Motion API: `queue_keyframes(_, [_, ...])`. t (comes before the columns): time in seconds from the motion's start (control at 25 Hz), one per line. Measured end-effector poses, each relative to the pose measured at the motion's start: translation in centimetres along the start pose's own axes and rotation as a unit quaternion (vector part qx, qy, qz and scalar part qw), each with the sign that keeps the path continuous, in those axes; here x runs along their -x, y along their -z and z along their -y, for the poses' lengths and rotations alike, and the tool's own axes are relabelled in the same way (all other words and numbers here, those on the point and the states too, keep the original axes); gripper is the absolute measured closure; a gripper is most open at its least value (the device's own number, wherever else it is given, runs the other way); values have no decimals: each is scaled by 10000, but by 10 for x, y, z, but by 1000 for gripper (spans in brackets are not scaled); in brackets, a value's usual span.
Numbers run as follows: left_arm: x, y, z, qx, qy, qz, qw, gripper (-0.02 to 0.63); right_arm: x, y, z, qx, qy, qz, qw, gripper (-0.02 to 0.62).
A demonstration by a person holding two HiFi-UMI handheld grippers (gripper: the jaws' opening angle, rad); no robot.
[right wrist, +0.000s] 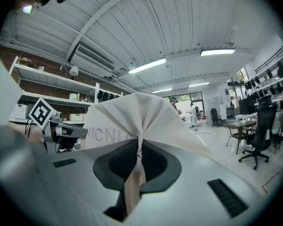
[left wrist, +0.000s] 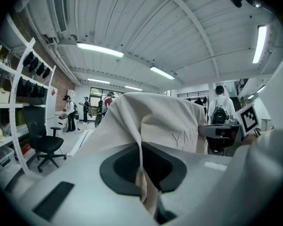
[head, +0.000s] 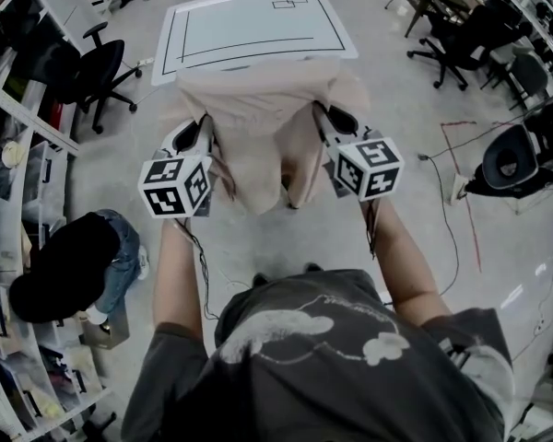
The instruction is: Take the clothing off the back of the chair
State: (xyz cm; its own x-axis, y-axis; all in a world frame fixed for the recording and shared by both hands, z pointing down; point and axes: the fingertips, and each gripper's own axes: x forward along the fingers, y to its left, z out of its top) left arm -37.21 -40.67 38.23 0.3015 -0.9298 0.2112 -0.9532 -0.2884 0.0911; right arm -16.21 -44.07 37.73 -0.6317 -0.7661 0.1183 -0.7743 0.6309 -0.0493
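A beige garment [head: 258,122] hangs over the back of a chair, which it hides almost fully in the head view. My left gripper [head: 205,141] is shut on a fold at the garment's left side. My right gripper [head: 323,129] is shut on a fold at its right side. In the left gripper view a pinch of the beige cloth [left wrist: 151,121] runs down between the closed jaws of the left gripper [left wrist: 142,173]. The right gripper view shows the same: the cloth [right wrist: 132,117] gathers into a pleat clamped in the right gripper [right wrist: 138,161]. Both marker cubes face up towards the head camera.
A white table [head: 249,21] with black lines stands just beyond the chair. Black office chairs [head: 106,72] [head: 461,35] stand at both sides. A person [head: 74,265] crouches by the shelving [head: 18,155] on the left. A cable [head: 447,210] lies on the floor at the right.
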Motion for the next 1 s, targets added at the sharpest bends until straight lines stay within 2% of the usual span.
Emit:
queue_keyframes(0.44, [19, -10, -3, 119, -142, 333, 9993, 606, 9, -3, 3, 32, -81, 50, 9999, 592])
queue_keyframes(0.8, [41, -33, 11, -58, -176, 582, 9981, 606, 25, -23, 11, -76, -97, 322, 9994, 594])
queue_keyframes(1.0, [61, -37, 15, 1, -411, 714, 9966, 606, 41, -42, 11, -66, -251, 598, 9979, 594])
